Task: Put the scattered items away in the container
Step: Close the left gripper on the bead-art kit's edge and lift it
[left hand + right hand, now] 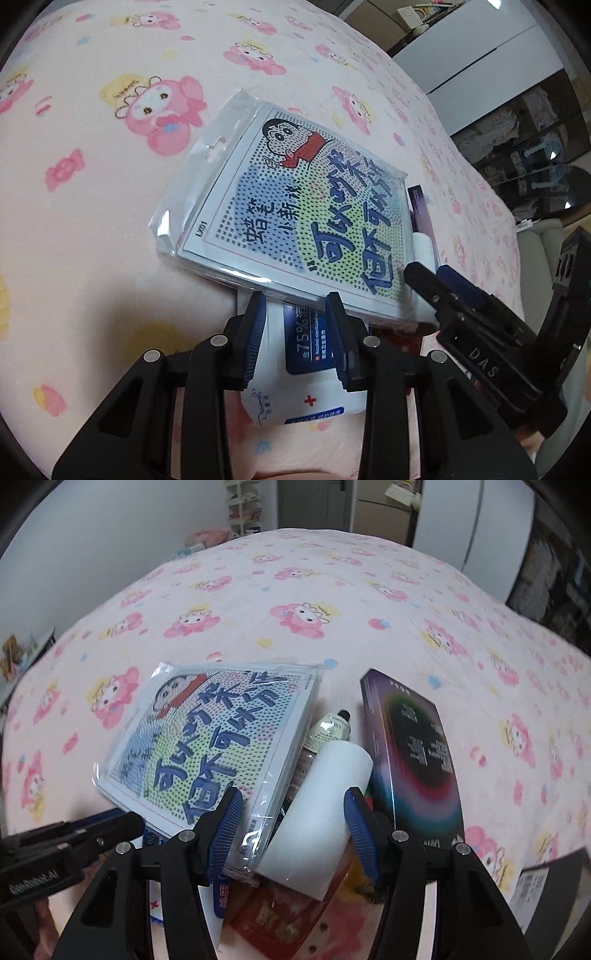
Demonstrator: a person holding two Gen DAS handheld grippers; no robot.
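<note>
A pile of items lies on a pink cartoon-print bedsheet (pixel 92 229). A bagged cartoon bead-art kit (pixel 295 206) tops the pile and also shows in the right wrist view (pixel 221 753). My left gripper (pixel 295 336) is shut on a white and blue pack of alcohol wipes (pixel 310 354) at the kit's near edge. My right gripper (pixel 291 830) is open, its jaws either side of a white cylinder (pixel 325 812) and the kit's corner. A dark purple box (pixel 413 760) lies to the right, a small tube (pixel 330 729) behind the cylinder, and a red packet (pixel 280 919) underneath. No container shows.
The bed's right edge drops to white furniture (pixel 480 62) and dark shelves (pixel 535 147). A wall and a shelf unit (pixel 245 506) stand beyond the far end of the bed. My right gripper also shows in the left wrist view (pixel 443 280).
</note>
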